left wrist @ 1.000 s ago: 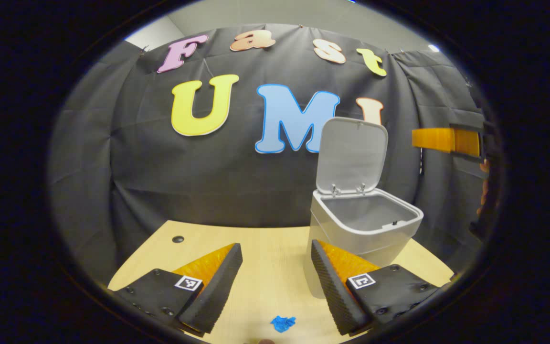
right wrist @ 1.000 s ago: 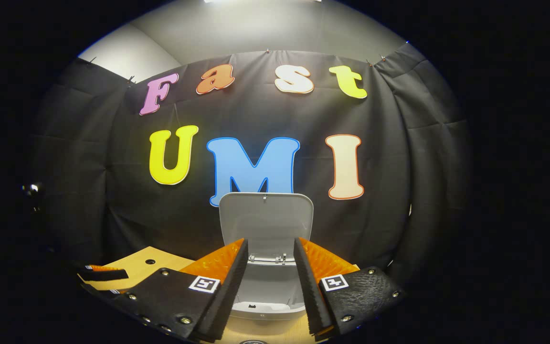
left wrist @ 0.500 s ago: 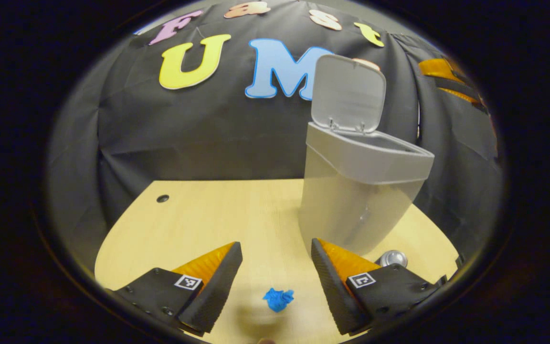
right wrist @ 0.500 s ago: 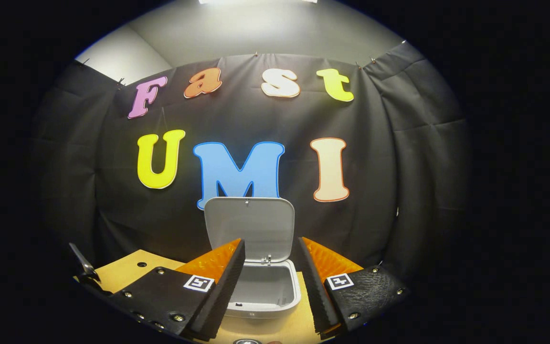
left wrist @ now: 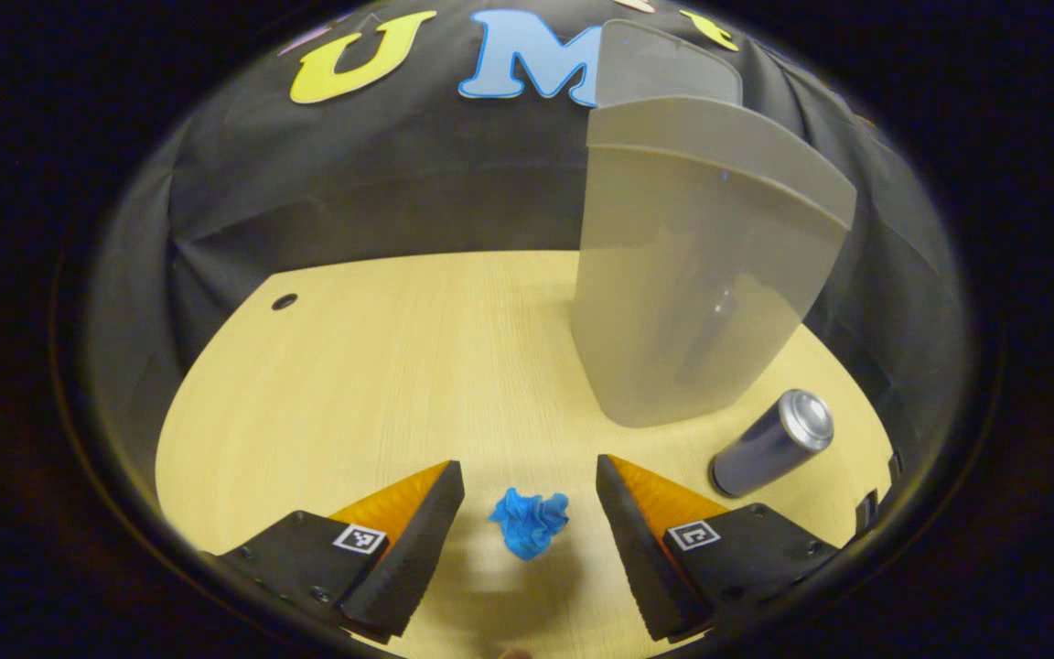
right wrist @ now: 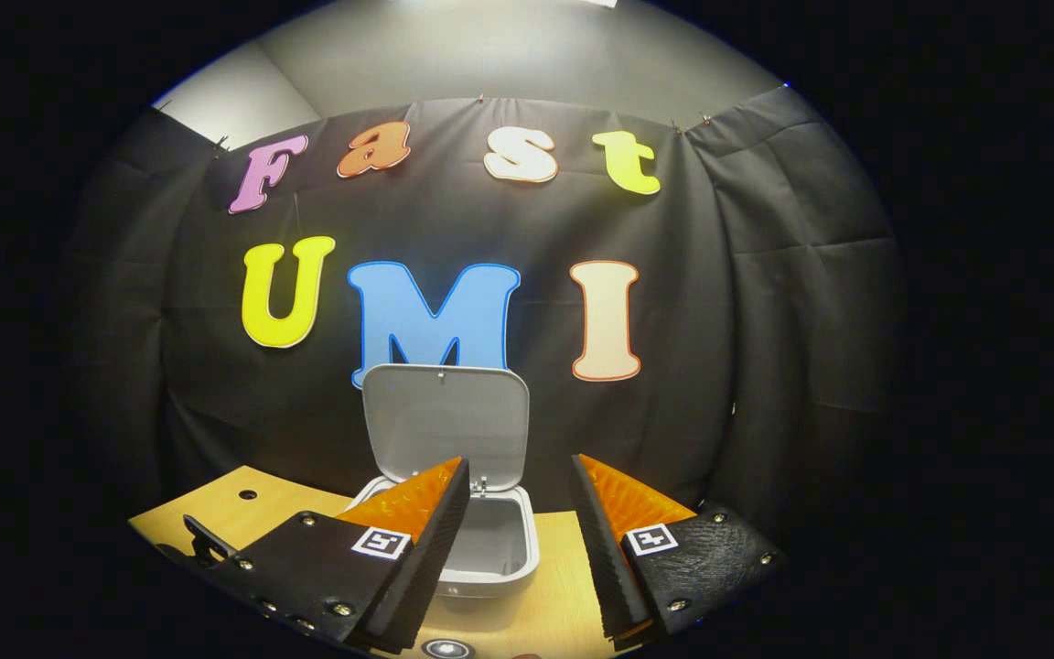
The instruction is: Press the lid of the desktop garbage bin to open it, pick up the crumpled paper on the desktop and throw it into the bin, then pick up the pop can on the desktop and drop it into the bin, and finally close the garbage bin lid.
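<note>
Left gripper [left wrist: 529, 499] low over the table [left wrist: 381, 366], angled down, fingers spread wide, crumpled paper [left wrist: 530, 522] between them, untouched. Right gripper [right wrist: 518, 499] held higher, fingers apart, nothing between them, facing the bin [right wrist: 490, 545], lid [right wrist: 445, 421] upright. Can [left wrist: 772, 444] beside the bin, seemingly upright; its base is partly hidden.
</note>
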Demonstrator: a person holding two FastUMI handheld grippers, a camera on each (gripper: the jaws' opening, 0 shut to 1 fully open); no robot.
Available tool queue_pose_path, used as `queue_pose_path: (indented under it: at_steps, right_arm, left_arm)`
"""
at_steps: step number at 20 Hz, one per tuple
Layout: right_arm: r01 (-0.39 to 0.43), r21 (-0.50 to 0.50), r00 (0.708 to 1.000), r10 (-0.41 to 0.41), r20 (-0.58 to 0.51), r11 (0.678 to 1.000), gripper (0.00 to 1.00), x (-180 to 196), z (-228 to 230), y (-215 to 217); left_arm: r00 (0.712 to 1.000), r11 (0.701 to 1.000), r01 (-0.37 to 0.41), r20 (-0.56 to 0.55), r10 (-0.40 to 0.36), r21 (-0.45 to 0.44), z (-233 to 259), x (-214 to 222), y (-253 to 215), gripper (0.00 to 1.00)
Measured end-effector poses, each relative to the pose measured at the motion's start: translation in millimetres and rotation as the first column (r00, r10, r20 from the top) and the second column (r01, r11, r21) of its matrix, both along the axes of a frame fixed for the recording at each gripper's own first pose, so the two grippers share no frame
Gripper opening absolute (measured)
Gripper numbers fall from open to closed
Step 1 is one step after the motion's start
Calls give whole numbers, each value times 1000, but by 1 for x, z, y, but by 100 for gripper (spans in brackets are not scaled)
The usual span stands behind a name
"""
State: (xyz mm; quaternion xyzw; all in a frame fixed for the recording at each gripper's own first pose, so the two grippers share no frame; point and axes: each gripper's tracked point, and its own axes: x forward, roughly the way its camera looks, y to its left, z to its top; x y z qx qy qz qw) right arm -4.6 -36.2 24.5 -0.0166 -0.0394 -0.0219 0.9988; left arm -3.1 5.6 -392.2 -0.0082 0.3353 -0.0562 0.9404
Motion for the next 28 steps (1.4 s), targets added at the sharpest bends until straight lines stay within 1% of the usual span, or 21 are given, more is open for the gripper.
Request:
queue_pose_path:
  at_steps: [6, 11, 13, 14, 15, 17, 18, 19, 20, 22, 25, 27, 28]
  right_arm:
    - [52, -1, 998, -52, -25, 999, 71, -9, -6, -19]
    - [73, -3, 997, -73, -32, 997, 71, -11, -7, -26]
    - [76, -10, 997, -76, -35, 997, 71, -12, -8, -27]
    - [76, -10, 996, -76, -36, 997, 71, -12, -8, -27]
    - [73, -8, 997, -73, -39, 997, 71, -10, -9, -26]
    - [63, 0, 997, -63, -45, 998, 71, -9, -11, -23]
    - [60, 3, 997, -60, -47, 998, 71, -8, -11, -22]
    - [57, 5, 997, -57, -48, 998, 71, -7, -12, -22]
    - [56, 5, 997, -55, -49, 998, 71, -7, -12, -21]
    - [51, 5, 997, -51, -53, 999, 71, -7, -14, -21]
    - [50, 6, 997, -50, -56, 999, 71, -6, -15, -22]
    - [51, 5, 997, -50, -56, 999, 71, -6, -15, -23]
    - [53, 4, 997, -52, -56, 999, 71, -6, -15, -25]
  left_arm:
    - [997, 1000, 12, -80, -11, 5, -36, -2, 5, 96]
    - [992, 1000, 10, -128, -9, 9, -59, -2, 2, 96]
    - [992, 1000, 3, -123, 0, 22, -58, 0, 4, 96]
    - [992, 999, 5, -123, -1, 32, -58, 2, 6, 94]
    - [993, 999, 8, -122, -1, 50, -61, 3, 5, 93]
    - [992, 996, 20, -124, -9, 92, -64, 6, 4, 94]
    - [992, 995, 18, -123, -6, 96, -65, 7, 2, 96]
    - [993, 996, 11, -120, 0, 90, -64, 6, 1, 93]
    - [992, 996, 3, -123, 8, 94, -64, 7, 3, 93]
    - [993, 996, 1, -120, 11, 95, -63, 8, 5, 80]
    - [993, 995, -9, -120, 20, 96, -61, 10, 9, 54]
    - [993, 995, -12, -119, 23, 95, -59, 11, 10, 44]
    - [993, 995, -16, -119, 27, 98, -57, 12, 11, 43]
